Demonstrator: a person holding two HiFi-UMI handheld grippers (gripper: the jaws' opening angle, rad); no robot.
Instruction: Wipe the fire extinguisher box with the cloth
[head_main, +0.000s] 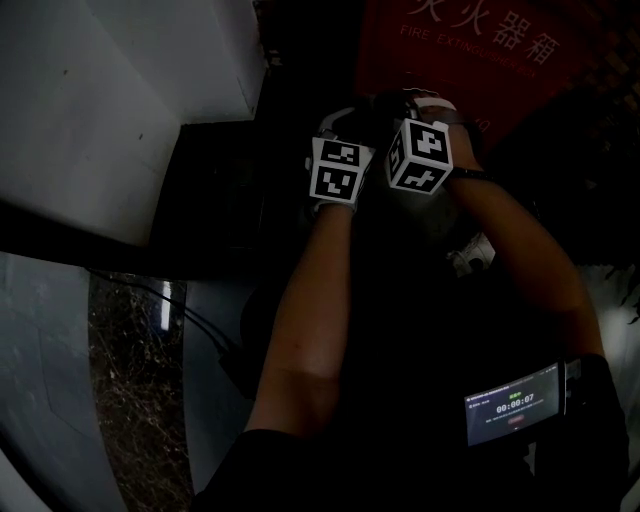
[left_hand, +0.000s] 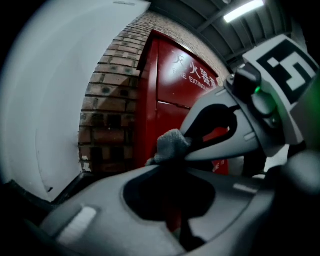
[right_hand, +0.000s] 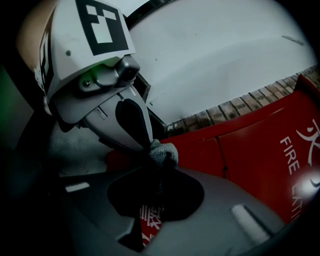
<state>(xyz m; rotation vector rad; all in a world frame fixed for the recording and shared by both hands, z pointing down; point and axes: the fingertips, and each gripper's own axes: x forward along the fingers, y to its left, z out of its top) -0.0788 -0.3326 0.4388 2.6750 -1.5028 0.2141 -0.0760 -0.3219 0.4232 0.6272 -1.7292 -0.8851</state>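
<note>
The left gripper (left_hand: 167, 161) and right gripper (right_hand: 159, 167) are both clamping shut jaws on the cloth (left_hand: 172, 144) before the box (left_hand: 175, 85), where wiping well is probably requiring firm, flat contact.

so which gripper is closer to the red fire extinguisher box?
Right. The right gripper sits just below the fire extinguisher box; the left gripper is beside it, off the box's left edge.
</note>
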